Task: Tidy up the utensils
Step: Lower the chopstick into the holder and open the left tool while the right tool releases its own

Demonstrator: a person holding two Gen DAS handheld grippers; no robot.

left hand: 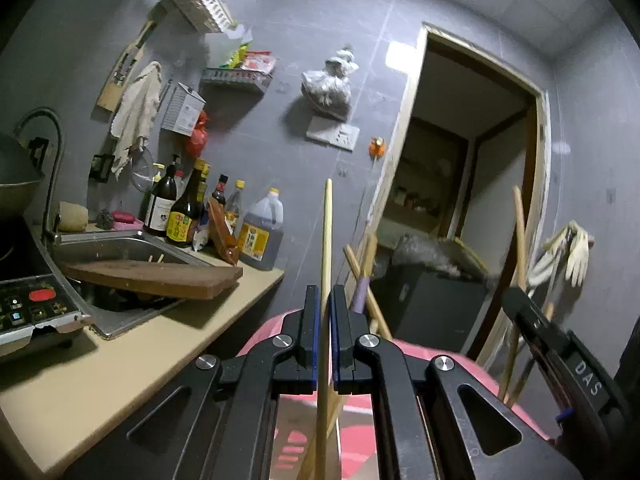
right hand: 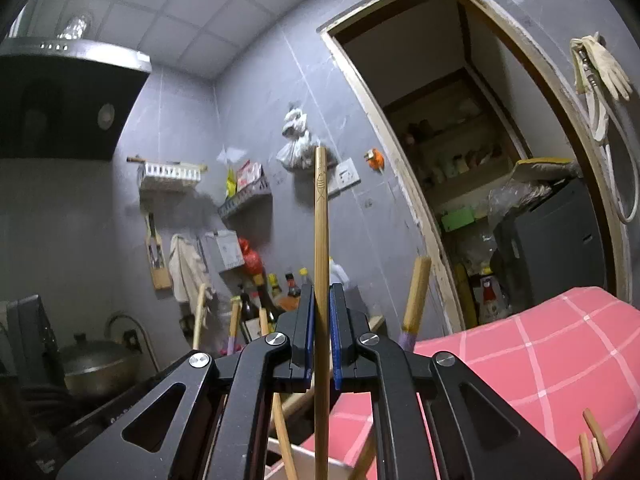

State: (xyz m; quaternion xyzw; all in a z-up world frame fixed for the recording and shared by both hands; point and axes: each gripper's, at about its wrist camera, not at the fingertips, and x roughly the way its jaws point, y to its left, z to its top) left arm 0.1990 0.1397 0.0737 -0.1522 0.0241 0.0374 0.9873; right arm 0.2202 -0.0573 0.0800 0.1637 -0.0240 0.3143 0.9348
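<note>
Left gripper (left hand: 325, 320) clamped on a pale chopstick (left hand: 326, 240), which stands upright through the centre of the left wrist frame. Right gripper (right hand: 322, 320) likewise pinched tight on a darker chopstick (right hand: 320, 220), also upright, with a small fish mark near its top.

Step in hand, as I read it: carrying one stick per hand toward a holder. To do it well, keep each stick vertical, lower tip first, and loosen the grip only once the tip is seated, so it doesn't tip out.

Containers: a pink checked holder (right hand: 540, 360) fills the lower right of the right wrist frame; more sticks (right hand: 592, 440) poke up at its bottom right corner. A purple-banded utensil (right hand: 414, 304) leans just right of centre. What it stands in is hidden behind the jaws, possibly the same holder. Sink (left hand: 120, 244) at left of the left wrist frame carries a wooden board (left hand: 160, 276) across it.
</note>
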